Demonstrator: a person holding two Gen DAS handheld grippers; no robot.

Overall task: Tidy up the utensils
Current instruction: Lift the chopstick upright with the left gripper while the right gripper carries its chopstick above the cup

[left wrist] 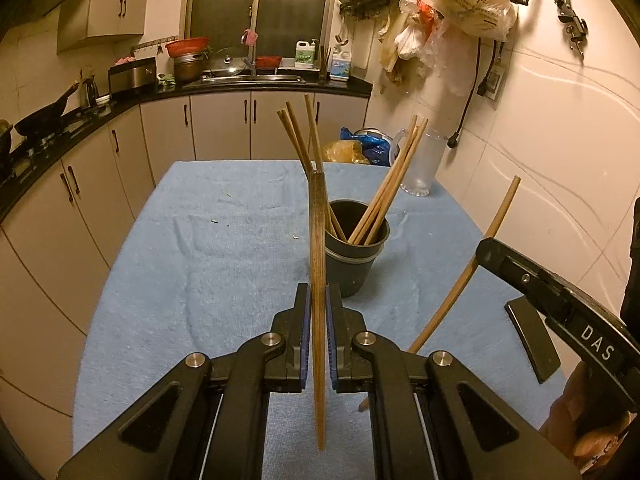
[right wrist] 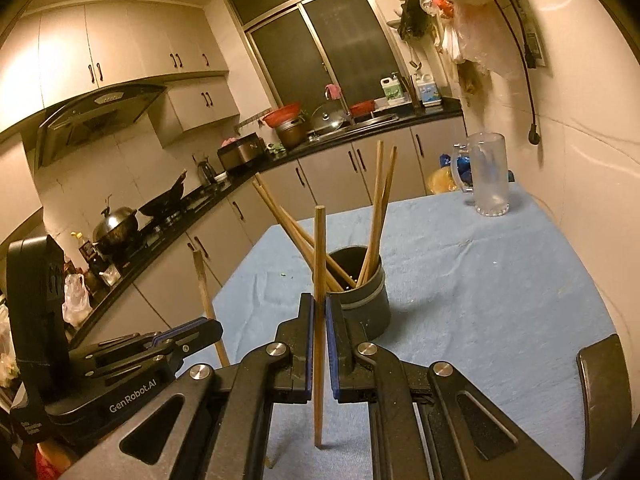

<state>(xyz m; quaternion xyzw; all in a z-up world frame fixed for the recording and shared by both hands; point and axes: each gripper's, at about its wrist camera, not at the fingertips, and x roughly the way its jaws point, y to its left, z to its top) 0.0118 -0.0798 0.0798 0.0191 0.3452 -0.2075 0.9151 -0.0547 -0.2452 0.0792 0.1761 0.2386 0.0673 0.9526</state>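
I am holding one wooden chopstick in each pair of tongs above a tabletop [left wrist: 168, 264] draped in a pale blue towel; my left tongs [left wrist: 319, 320] are pinching a darker, worn chopstick [left wrist: 318, 264] that is standing nearly upright between the blue pads, and my right tongs [right wrist: 319, 336] are pinching a lighter chopstick [right wrist: 319, 264] the same way; in the left view my right tongs are reaching in from the right edge with their stick slanting across the cloth.

A dark round holder [left wrist: 354, 256] is sitting near the middle of the tabletop, just beyond both pairs of tongs, with several chopsticks [left wrist: 390, 192] already leaning out of it in two fans; a frosted glass mug [right wrist: 488, 176] is standing at the far right corner, near the tiled wall; a few small crumbs are lying on the towel.

The room is a narrow kitchen glowing under warm light; pale cabinets [left wrist: 224, 124] are running beneath a black counter along the left and far walls; a wok [right wrist: 168, 200] and a lidded pot are resting on the stove under a range hood [right wrist: 100, 120]; a sink [left wrist: 248, 78] with a red basin and detergent bottles is sitting below a dark window [right wrist: 320, 40]; plastic bags [left wrist: 460, 4] are hanging high on the right wall.
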